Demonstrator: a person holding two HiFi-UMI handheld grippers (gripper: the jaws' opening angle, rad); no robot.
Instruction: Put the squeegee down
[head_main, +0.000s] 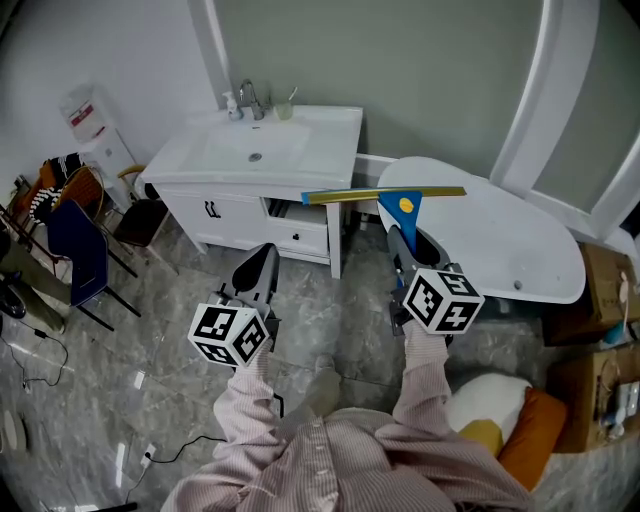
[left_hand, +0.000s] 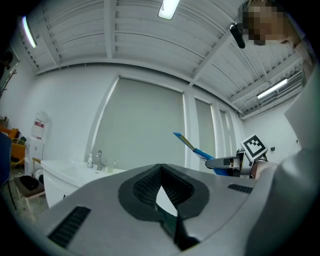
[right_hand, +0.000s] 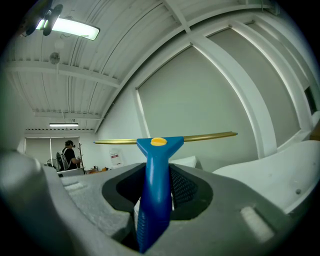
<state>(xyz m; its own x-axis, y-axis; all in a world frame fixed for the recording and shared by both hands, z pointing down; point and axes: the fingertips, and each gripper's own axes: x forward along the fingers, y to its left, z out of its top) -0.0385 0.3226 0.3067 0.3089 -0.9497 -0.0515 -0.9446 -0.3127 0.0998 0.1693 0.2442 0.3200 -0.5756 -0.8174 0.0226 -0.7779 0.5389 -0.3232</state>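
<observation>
1. Your right gripper (right_hand: 159, 175) is clamped on the squeegee (right_hand: 155, 200), with a pad pressing each side of its blue handle.
2. Your left gripper (left_hand: 160, 168) is closed on nothing, its pads meeting at the tips.
3. The squeegee is in the air, straight out ahead of the right jaws. Its handle runs along the gripper's line and its gold blade lies crosswise, left to right.
4. Only your right hand carries it. The left hangs beside it, apart.
5. The head view puts the white bathtub (head_main: 520, 255) just beyond, with the vanity (head_main: 250, 150) off to the left. The blade's right end seems to hang over the tub rim, though the steep angle makes that uncertain.
6. The right gripper view shows the grip but no landing surface. The left gripper view shows the squeegee side-on.
</observation>
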